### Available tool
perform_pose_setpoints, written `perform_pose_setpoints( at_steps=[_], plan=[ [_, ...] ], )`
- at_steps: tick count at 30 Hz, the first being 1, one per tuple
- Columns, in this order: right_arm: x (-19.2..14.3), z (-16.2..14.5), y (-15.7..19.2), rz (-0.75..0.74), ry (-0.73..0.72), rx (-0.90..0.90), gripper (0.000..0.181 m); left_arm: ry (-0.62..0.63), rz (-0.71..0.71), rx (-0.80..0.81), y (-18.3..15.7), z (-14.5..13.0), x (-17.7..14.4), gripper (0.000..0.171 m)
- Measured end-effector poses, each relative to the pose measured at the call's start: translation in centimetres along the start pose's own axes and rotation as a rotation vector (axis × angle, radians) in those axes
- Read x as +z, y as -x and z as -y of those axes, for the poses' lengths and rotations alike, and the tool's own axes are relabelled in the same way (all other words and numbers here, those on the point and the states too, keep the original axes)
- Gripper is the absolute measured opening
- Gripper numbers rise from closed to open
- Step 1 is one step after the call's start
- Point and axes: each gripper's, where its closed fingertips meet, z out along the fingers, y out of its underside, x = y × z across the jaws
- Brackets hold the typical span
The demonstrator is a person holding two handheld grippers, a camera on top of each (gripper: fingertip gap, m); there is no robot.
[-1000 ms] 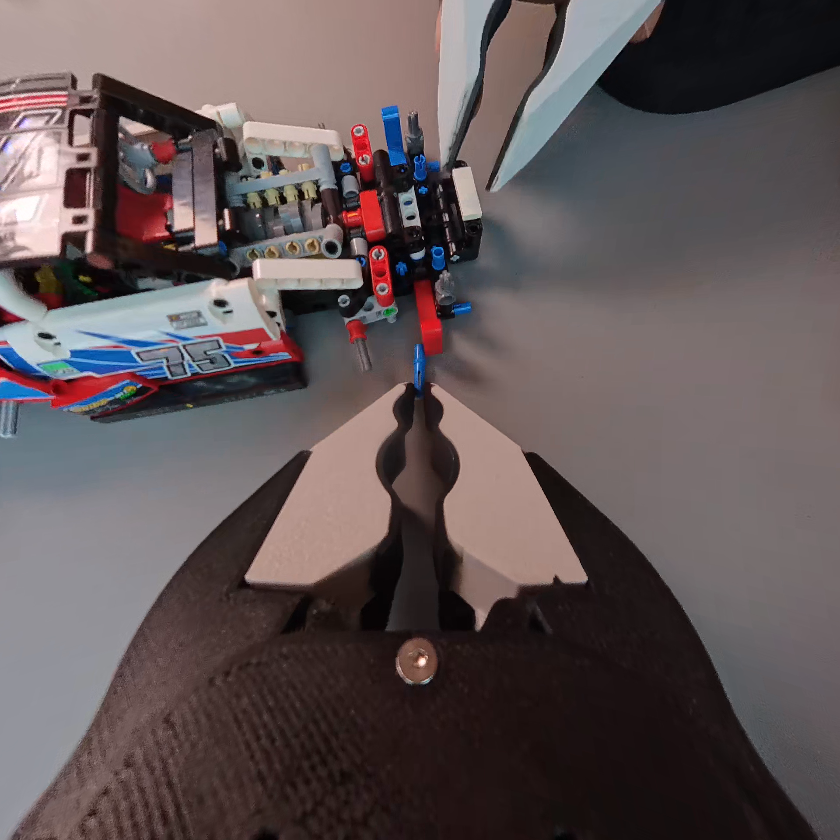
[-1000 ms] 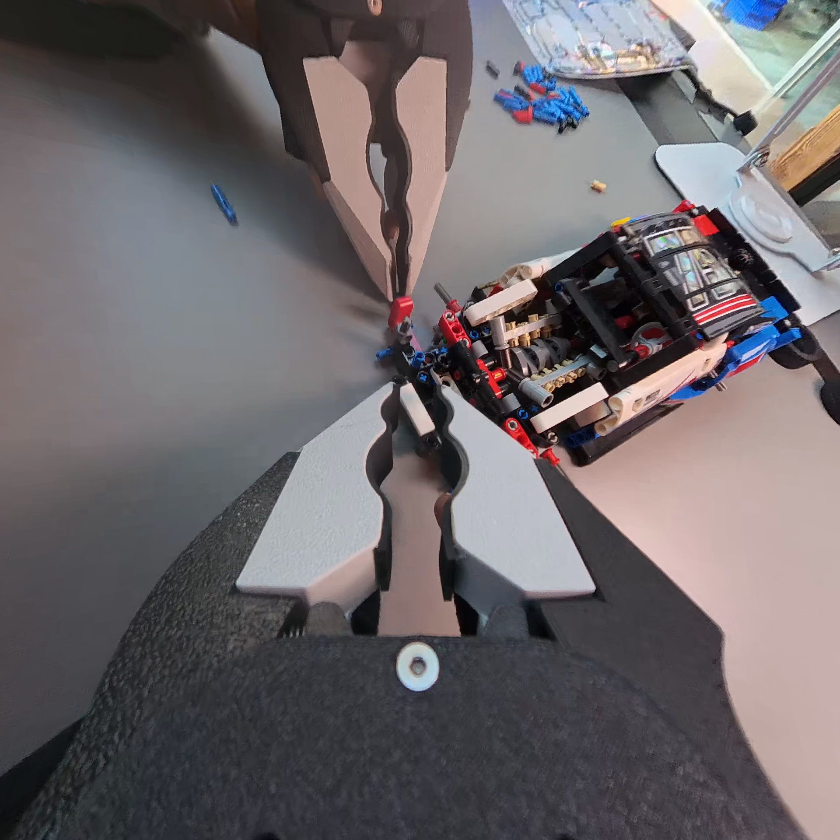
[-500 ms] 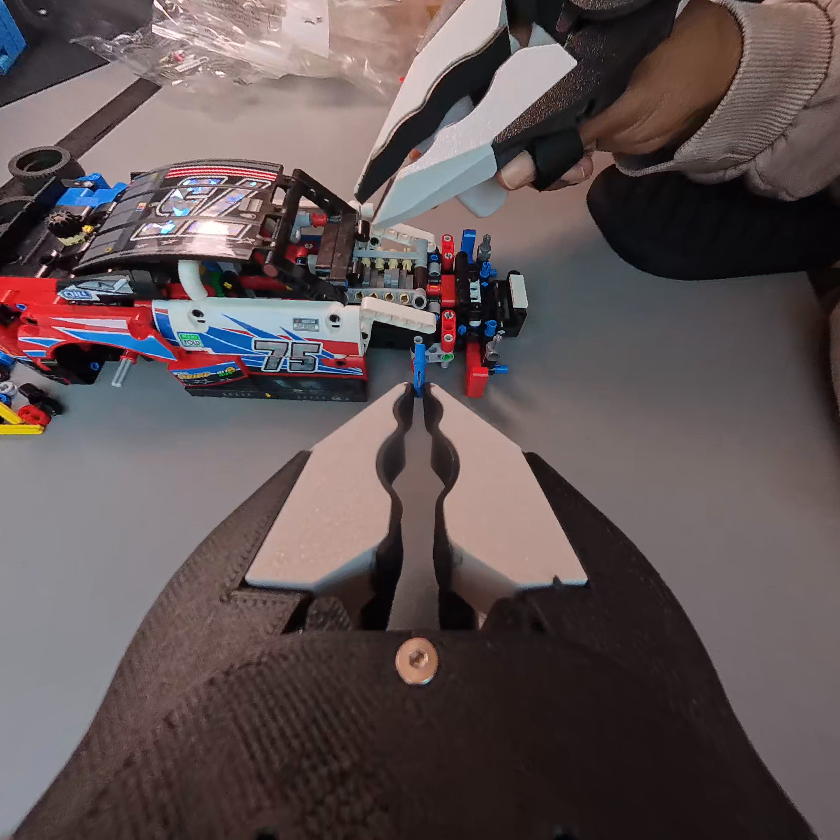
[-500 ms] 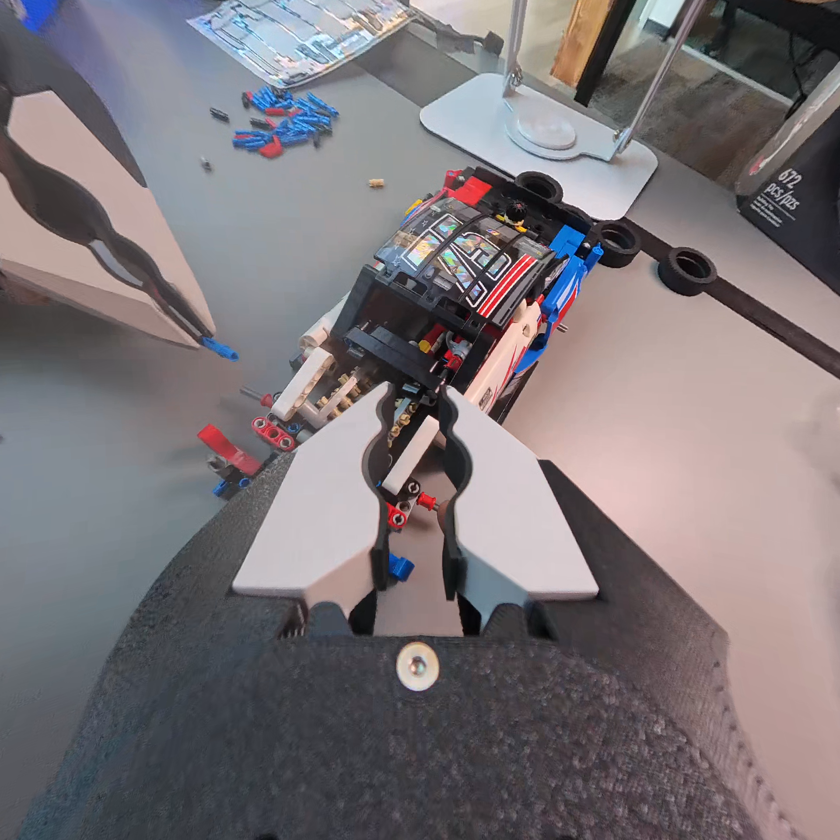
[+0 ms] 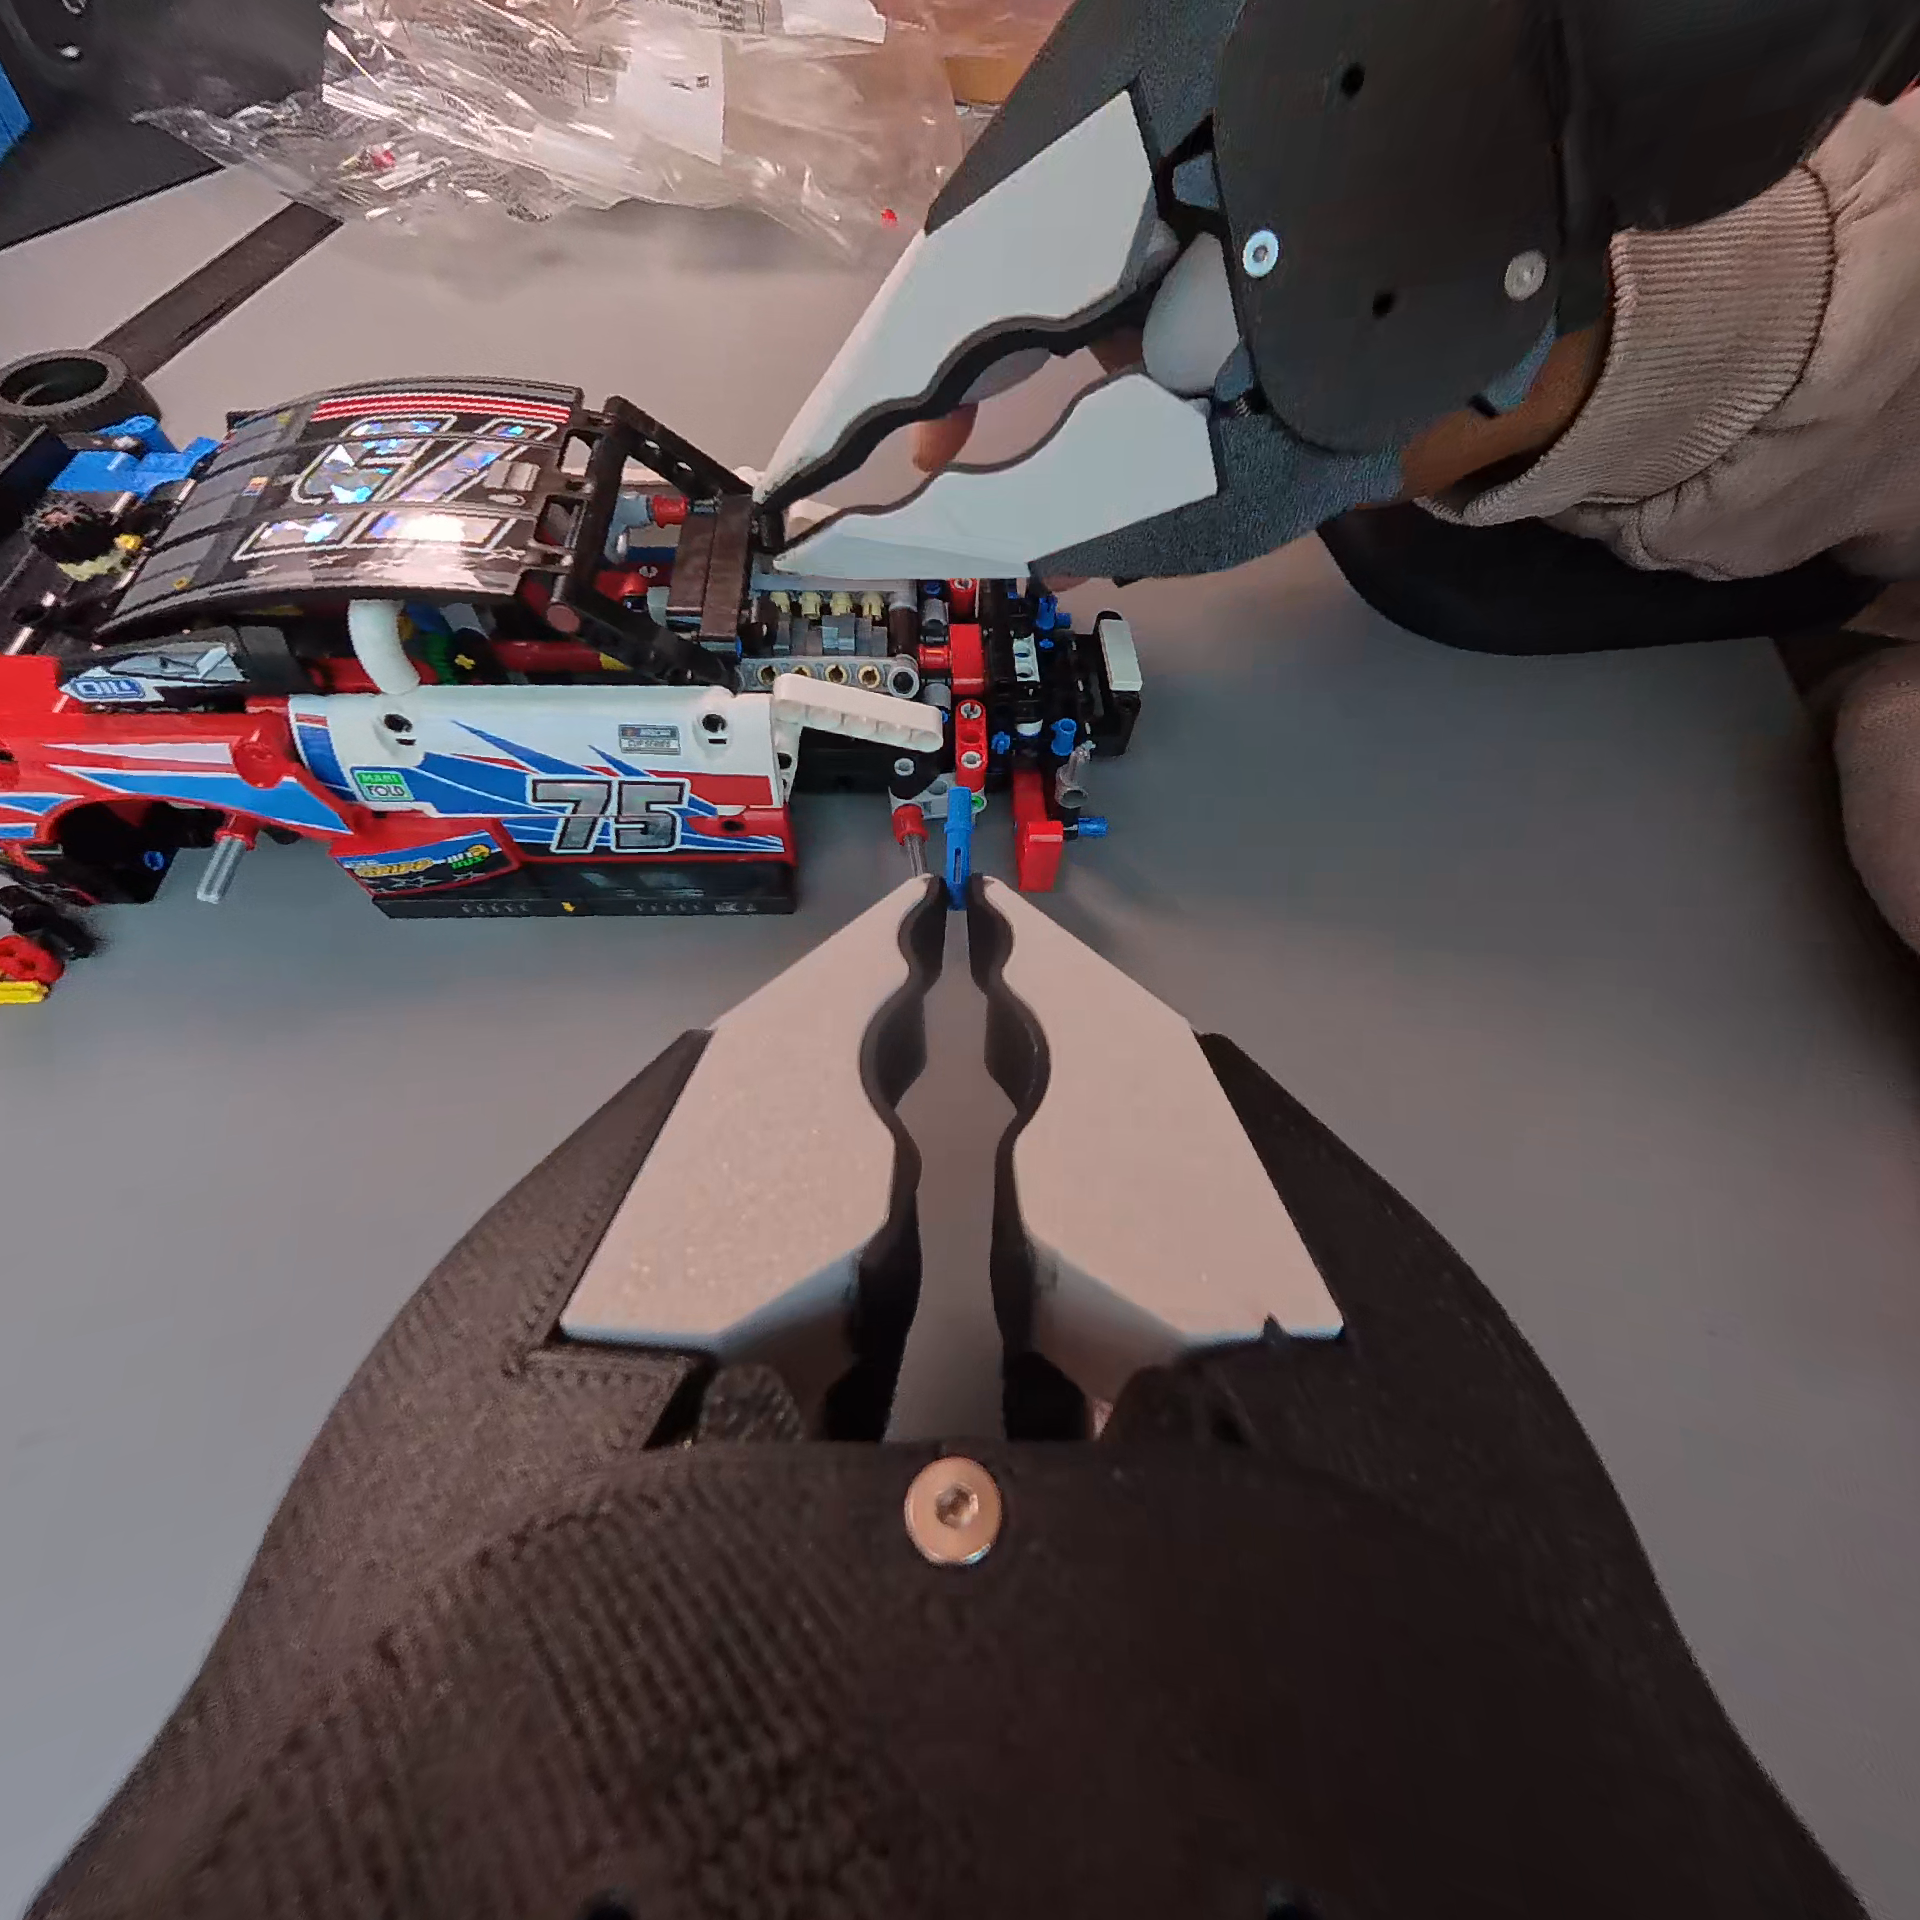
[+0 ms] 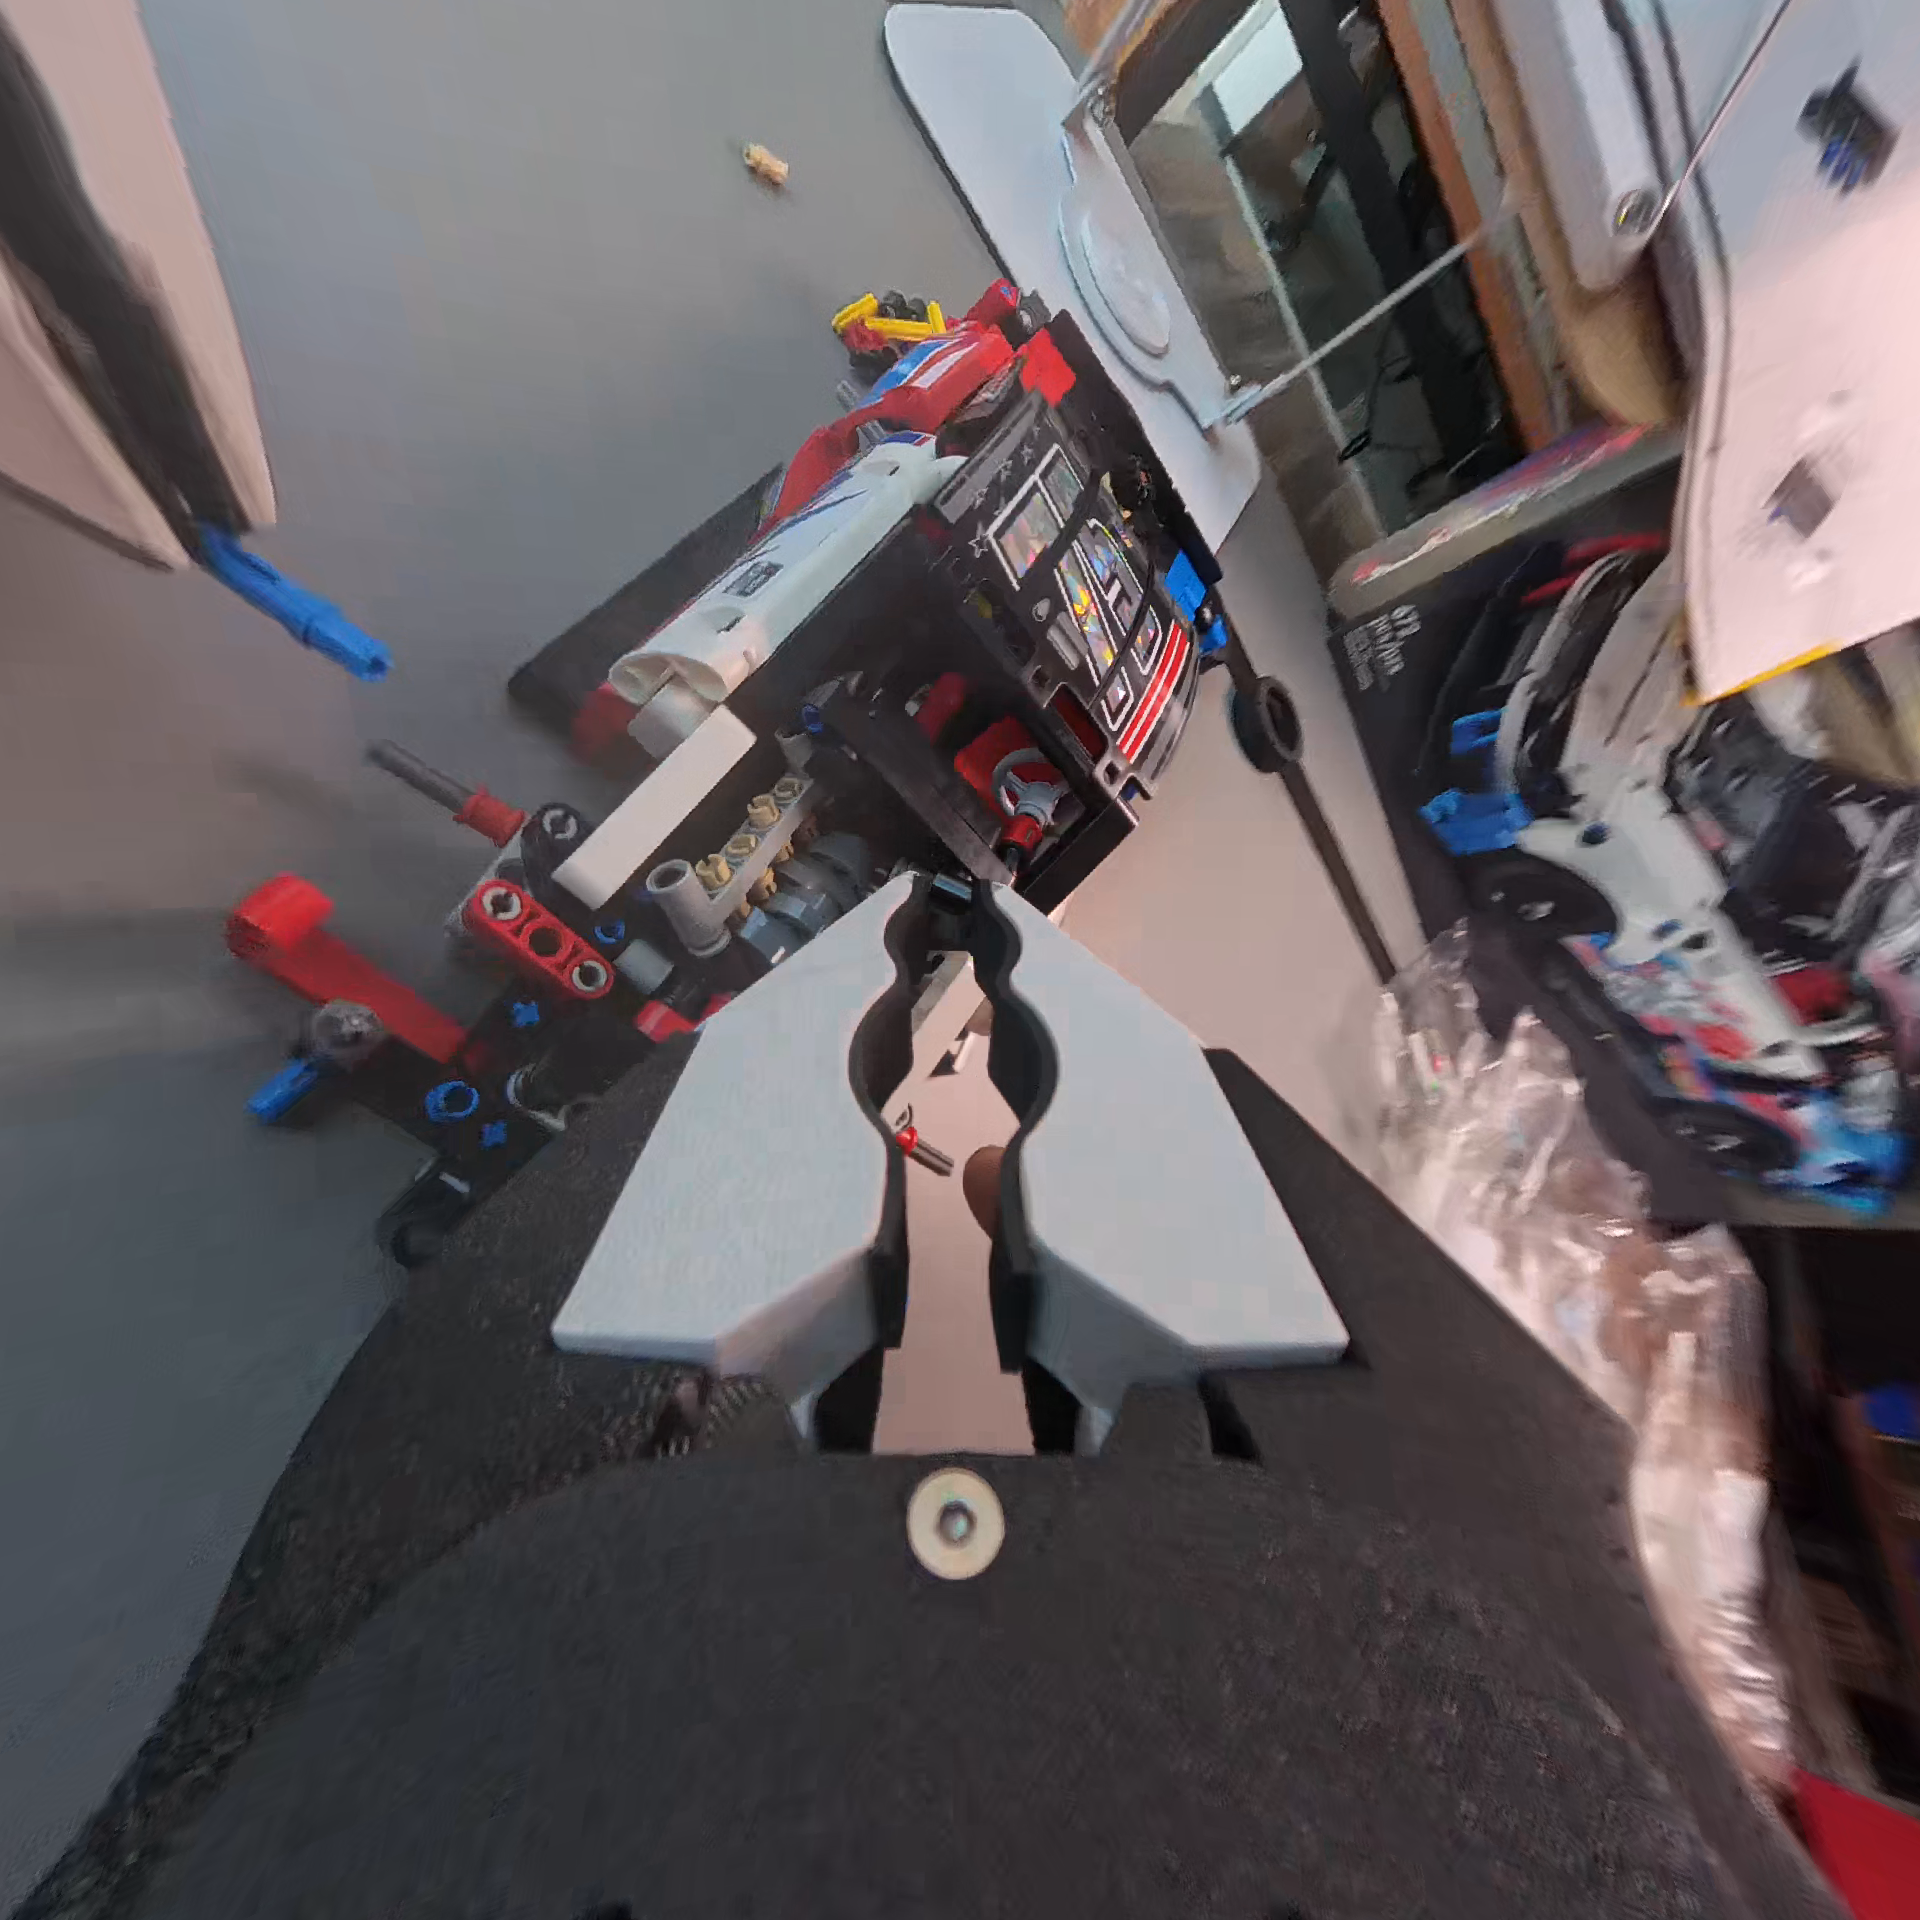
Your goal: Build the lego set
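The red, white and blue lego race car [image 5: 540, 758] lies on the grey table with its open front chassis [image 5: 997, 675] facing right. My left gripper [image 5: 956, 894] is shut on a blue pin [image 5: 957, 831] and holds it just in front of the chassis, between a red-tipped axle [image 5: 910, 831] and a red beam [image 5: 1034, 831]. My right gripper [image 6: 943, 891] is closed on the black cabin frame [image 6: 1049, 852] of the car; it also shows in the left wrist view [image 5: 774, 520]. In the right wrist view the blue pin [image 6: 296, 618] hangs at the upper left.
Clear plastic bags [image 5: 582, 114] lie behind the car. A black tyre [image 5: 62, 379] sits at the far left, with small red and yellow parts [image 5: 26, 961] lower down. A lamp base [image 6: 1039, 208], the set's box [image 6: 1610, 779] and a tan piece [image 6: 766, 164] are around the car. A sleeved hand [image 5: 1714, 364] holds the right gripper. One gripper's finger ends stand about 11 centimeters off the other's.
My right gripper moved from the car's front end to the cabin frame and closed on it, tilting. My left gripper keeps the blue pin, now close to the front chassis.
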Motion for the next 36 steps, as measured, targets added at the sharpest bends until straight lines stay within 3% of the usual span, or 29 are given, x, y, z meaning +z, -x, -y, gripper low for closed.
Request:
perform_pose_setpoints(
  at_steps=[6,9,12,15,19,22,30,36],
  plan=[
    [0.3,0.7,0.5,-0.161,0.002,-0.597,0.005,0.007,-0.004,0.006,-0.2,-0.1,0.1,0.002],
    [0.5,1.1,0.8,-0.169,-0.016,-0.753,0.005,0.010,-0.002,0.005,-0.3,-0.2,0.2,0.002],
    [0.3,1.2,0.7,-0.079,-0.049,-0.607,0.012,-0.005,0.014,0.007,-0.1,0.1,-0.1,0.002],
    [-0.6,1.6,1.3,0.120,-0.125,-0.203,0.024,-0.060,0.018,-0.019,0.3,0.9,-0.5,0.002],
    [-4.5,4.3,2.0,0.442,-0.382,0.222,0.023,-0.201,-0.030,-0.038,-0.2,2.8,-1.3,0.002],
    [-8.1,6.3,2.9,0.704,-0.534,0.426,0.024,-0.294,-0.075,-0.020,-1.2,4.3,-1.9,0.002],
    [-10.1,8.5,3.8,0.856,-0.654,0.452,0.013,-0.379,-0.111,0.046,-3.0,5.8,-2.3,0.002],
    [-9.7,8.5,3.9,0.877,-0.639,0.438,0.004,-0.383,-0.122,0.049,-3.3,5.8,-2.2,0.002]
  ],
)
